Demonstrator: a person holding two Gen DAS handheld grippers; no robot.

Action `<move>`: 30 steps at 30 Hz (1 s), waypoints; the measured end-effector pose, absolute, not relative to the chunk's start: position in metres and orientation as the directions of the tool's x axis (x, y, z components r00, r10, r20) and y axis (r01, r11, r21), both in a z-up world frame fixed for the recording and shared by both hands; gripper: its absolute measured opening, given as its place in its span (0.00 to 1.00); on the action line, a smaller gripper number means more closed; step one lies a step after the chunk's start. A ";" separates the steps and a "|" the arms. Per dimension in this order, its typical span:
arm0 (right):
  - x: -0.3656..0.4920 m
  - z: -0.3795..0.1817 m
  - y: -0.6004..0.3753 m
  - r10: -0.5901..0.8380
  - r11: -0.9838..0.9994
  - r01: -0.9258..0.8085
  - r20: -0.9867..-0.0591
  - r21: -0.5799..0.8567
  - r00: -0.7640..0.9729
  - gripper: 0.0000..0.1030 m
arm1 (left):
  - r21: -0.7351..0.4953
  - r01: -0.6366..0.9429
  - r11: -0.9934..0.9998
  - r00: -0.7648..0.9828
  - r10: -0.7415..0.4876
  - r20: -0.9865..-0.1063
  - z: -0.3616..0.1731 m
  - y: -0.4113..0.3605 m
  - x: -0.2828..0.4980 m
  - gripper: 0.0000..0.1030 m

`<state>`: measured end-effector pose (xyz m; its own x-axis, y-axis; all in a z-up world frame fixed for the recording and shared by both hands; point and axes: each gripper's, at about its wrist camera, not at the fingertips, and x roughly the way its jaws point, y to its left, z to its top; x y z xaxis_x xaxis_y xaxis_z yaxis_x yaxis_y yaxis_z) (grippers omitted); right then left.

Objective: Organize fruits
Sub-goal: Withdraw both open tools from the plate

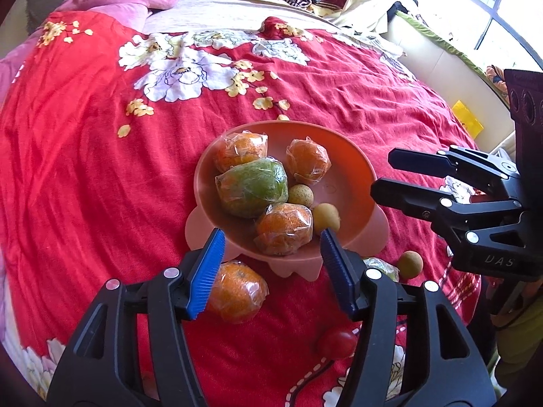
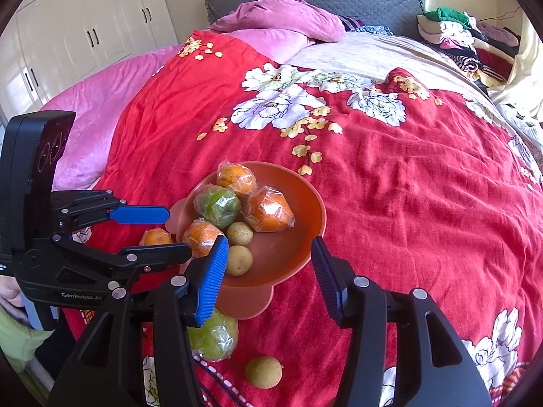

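A pink bowl [image 1: 353, 169] [image 2: 305, 203] on the red bedspread holds three wrapped oranges [image 1: 307, 160], a wrapped green fruit [image 1: 253, 186] [image 2: 217, 205] and two small tan fruits [image 1: 325, 217] [image 2: 239, 259]. On the bedspread beside the bowl lie a wrapped orange [image 1: 237, 291] [image 2: 156, 237], a red tomato [image 1: 337, 343], a tan fruit [image 1: 409, 264] [image 2: 264, 371] and a wrapped green fruit [image 2: 215, 337]. My left gripper [image 1: 271, 271] is open and empty above the bowl's near rim. My right gripper [image 2: 268, 271] is open and empty at the bowl's other side; it also shows in the left wrist view [image 1: 383, 173].
The red floral bedspread [image 1: 101, 169] covers the bed. Pink pillows [image 2: 281, 17] and a pink blanket lie at the headboard. Piled clothes [image 2: 458, 34] sit at the far corner. White wardrobes [image 2: 85, 34] stand to the left; a window is at the right.
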<state>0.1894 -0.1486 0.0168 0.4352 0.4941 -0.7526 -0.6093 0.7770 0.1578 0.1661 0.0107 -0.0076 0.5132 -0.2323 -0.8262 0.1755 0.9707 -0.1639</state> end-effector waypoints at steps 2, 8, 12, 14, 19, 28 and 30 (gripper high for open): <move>0.188 0.018 -0.148 0.493 0.777 -0.611 -0.752 0.155 0.437 0.50 | -0.168 0.174 0.970 0.520 -0.235 -0.821 -0.005 0.012 0.164 0.52; 0.184 0.021 -0.148 0.487 0.782 -0.605 -0.751 0.148 0.446 0.53 | -0.172 0.160 0.972 0.541 -0.232 -0.808 0.003 0.016 0.159 0.58; 0.181 0.023 -0.148 0.485 0.783 -0.605 -0.750 0.143 0.450 0.56 | -0.175 0.149 0.973 0.553 -0.229 -0.801 0.008 0.019 0.155 0.62; 0.180 0.024 -0.148 0.486 0.782 -0.606 -0.748 0.142 0.452 0.57 | -0.175 0.147 0.974 0.555 -0.228 -0.800 0.009 0.020 0.154 0.66; 0.177 0.029 -0.149 0.486 0.785 -0.604 -0.741 0.137 0.463 0.63 | -0.170 0.136 0.976 0.565 -0.218 -0.796 0.013 0.022 0.151 0.73; 0.171 0.038 -0.151 0.487 0.790 -0.600 -0.726 0.128 0.485 0.69 | -0.169 0.119 0.978 0.584 -0.207 -0.785 0.022 0.025 0.143 0.83; 0.170 0.041 -0.152 0.487 0.791 -0.599 -0.723 0.126 0.491 0.72 | -0.166 0.114 0.980 0.590 -0.201 -0.782 0.025 0.026 0.142 0.84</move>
<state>0.1697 -0.1517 0.0407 0.4906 0.4869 -0.7227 -0.5994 0.7905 0.1256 0.1416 0.0260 0.0254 0.5902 -0.2008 -0.7819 0.1135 0.9796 -0.1658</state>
